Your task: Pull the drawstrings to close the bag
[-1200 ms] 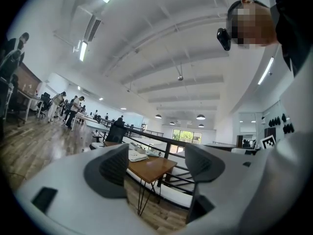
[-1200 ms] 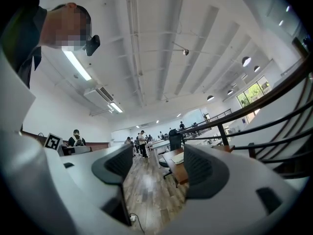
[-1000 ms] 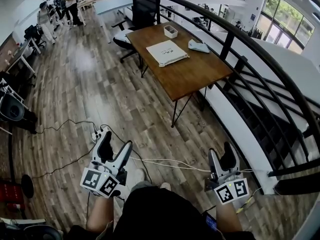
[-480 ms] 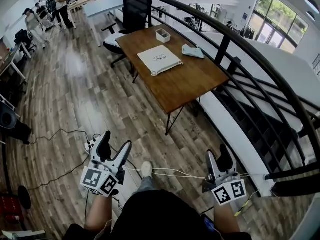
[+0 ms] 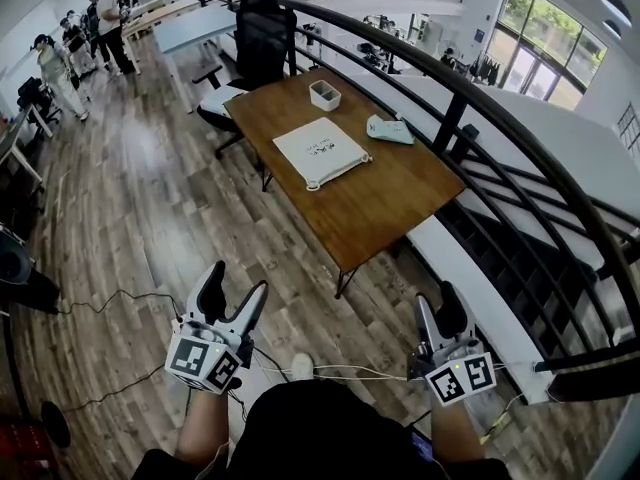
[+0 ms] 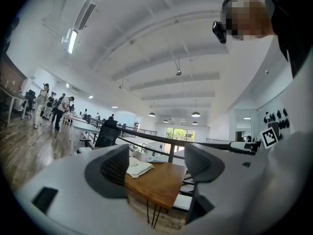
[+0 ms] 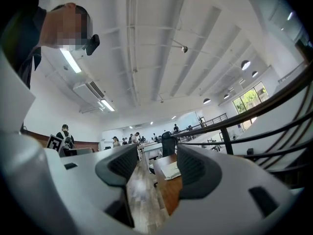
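Note:
The white drawstring bag [image 5: 320,151] lies flat on a brown wooden table [image 5: 380,198], well ahead of both grippers. It also shows small between the jaws in the left gripper view [image 6: 138,167] and the right gripper view [image 7: 172,170]. My left gripper [image 5: 236,283] [image 6: 156,163] is held level over the floor, open and empty. My right gripper [image 5: 440,303] [image 7: 157,163] is level too and open. Its jaws have just been closing a little, with nothing between them. Neither gripper touches the bag.
A small white box [image 5: 325,94] and a pale blue object [image 5: 389,129] share the table. A black office chair [image 5: 262,30] stands behind it. A dark railing [image 5: 480,98] runs along the right. Cables [image 5: 340,372] cross the wooden floor. People [image 5: 110,13] stand far left.
The person has walked forward: the table and bag sit lower and nearer in the head view. Both grippers were carried along, still level and empty.

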The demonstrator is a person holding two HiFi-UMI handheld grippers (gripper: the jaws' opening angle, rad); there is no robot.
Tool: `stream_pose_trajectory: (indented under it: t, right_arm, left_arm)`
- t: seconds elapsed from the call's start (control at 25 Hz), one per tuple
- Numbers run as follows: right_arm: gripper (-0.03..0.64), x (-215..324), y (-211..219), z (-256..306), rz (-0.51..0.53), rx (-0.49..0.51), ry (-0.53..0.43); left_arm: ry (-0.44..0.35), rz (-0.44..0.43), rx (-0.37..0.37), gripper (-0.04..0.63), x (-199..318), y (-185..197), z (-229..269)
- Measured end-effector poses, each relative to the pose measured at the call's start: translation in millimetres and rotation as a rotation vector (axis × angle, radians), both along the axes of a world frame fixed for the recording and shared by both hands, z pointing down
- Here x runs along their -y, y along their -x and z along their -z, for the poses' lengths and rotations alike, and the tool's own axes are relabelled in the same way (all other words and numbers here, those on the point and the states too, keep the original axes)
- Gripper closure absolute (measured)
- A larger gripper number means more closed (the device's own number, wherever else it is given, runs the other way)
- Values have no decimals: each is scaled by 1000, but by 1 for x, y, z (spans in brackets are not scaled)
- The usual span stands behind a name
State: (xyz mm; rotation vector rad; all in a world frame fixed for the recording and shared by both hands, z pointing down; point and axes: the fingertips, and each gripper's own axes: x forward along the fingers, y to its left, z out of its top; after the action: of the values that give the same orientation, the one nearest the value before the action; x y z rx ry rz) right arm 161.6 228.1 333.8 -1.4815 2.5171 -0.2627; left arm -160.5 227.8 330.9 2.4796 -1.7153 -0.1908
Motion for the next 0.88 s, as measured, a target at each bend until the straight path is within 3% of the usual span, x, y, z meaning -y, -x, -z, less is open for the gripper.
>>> stream_pose_trajectory:
  t: [0.28, 0.52, 0.88]
  right_arm:
    - [370, 50, 42, 0, 7, -12, -10]
    - [376, 68, 75, 2, 27, -23, 0]
    - [387, 94, 65, -11, -3, -47, 47]
  left_arm:
    - [22, -50, -23, 235, 45, 26, -8]
    - [32, -94, 14, 235, 72, 38, -15]
    - [46, -131, 14, 245, 102, 31, -26]
